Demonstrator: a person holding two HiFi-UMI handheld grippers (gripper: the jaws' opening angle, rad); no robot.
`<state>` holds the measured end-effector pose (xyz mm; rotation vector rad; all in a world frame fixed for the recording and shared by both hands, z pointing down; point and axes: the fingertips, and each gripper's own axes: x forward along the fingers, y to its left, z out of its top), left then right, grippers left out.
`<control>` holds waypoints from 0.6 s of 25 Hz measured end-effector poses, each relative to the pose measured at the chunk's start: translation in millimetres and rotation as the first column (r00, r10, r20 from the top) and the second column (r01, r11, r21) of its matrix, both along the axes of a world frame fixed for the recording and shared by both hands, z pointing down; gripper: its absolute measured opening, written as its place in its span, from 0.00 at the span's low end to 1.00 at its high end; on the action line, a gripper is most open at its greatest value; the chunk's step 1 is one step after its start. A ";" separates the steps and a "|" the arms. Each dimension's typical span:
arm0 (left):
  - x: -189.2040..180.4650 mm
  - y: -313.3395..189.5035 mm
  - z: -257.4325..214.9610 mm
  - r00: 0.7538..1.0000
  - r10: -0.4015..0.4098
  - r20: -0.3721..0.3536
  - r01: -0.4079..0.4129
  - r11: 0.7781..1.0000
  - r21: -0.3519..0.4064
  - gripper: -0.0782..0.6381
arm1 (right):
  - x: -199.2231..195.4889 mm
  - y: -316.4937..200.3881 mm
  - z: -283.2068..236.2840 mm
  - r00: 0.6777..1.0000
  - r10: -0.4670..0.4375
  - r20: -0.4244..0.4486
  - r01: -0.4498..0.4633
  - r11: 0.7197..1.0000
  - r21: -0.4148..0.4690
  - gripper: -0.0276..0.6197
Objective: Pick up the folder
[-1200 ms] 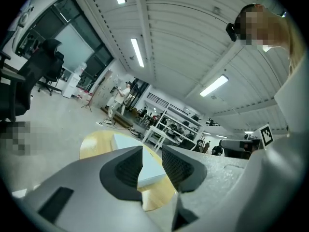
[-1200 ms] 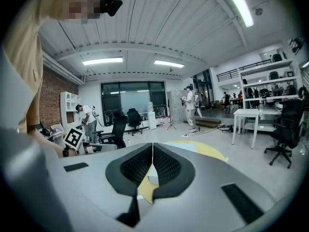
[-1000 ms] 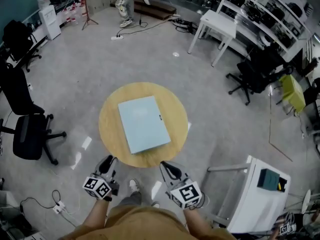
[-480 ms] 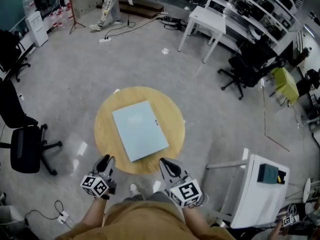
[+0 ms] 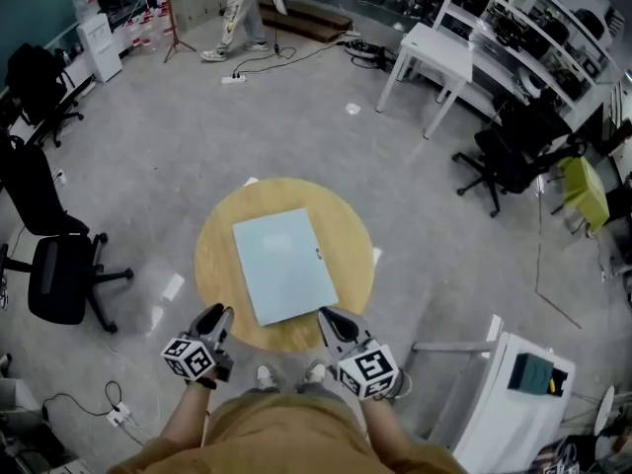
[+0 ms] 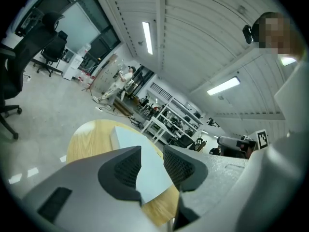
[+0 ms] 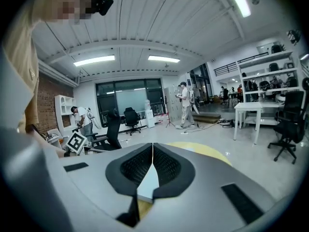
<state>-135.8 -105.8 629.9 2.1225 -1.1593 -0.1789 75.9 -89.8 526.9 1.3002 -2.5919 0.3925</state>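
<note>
A pale blue folder point(image 5: 283, 266) lies flat on a round wooden table point(image 5: 213, 253), with a small dark clip on its right edge. My left gripper point(image 5: 218, 315) hovers at the table's near left rim, short of the folder; its jaws are opening and nothing is between them. The left gripper view shows the folder point(image 6: 136, 150) ahead through the gap of the left gripper point(image 6: 152, 166). My right gripper point(image 5: 328, 318) is shut and empty, at the near rim close to the folder's near right corner. In the right gripper view the right gripper point(image 7: 152, 164) has its pads together.
A black office chair point(image 5: 54, 270) stands to the left of the table. A white cabinet point(image 5: 513, 403) is at the lower right. A white desk point(image 5: 439, 52), shelves and more chairs point(image 5: 509, 156) are far right. A person point(image 5: 240, 8) walks at the back.
Both grippers have moved forward to the table's near rim. The left jaws have widened a little. The person at the back has walked on.
</note>
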 end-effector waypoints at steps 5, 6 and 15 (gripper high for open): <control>20.3 -11.0 48.5 0.991 0.045 -0.124 -0.064 0.985 -0.158 0.37 | 8.7 -37.9 57.9 0.999 -0.053 0.005 0.053 0.992 -0.115 0.05; 22.3 -16.4 59.5 0.986 0.044 -0.161 -0.075 0.979 -0.190 0.40 | 10.4 -47.2 67.0 0.998 -0.052 0.033 0.056 0.988 -0.147 0.05; 53.0 -48.1 121.3 0.976 0.120 -0.183 -0.178 0.922 -0.344 0.55 | 49.8 -113.4 145.8 0.996 -0.011 0.084 0.040 0.936 -0.348 0.20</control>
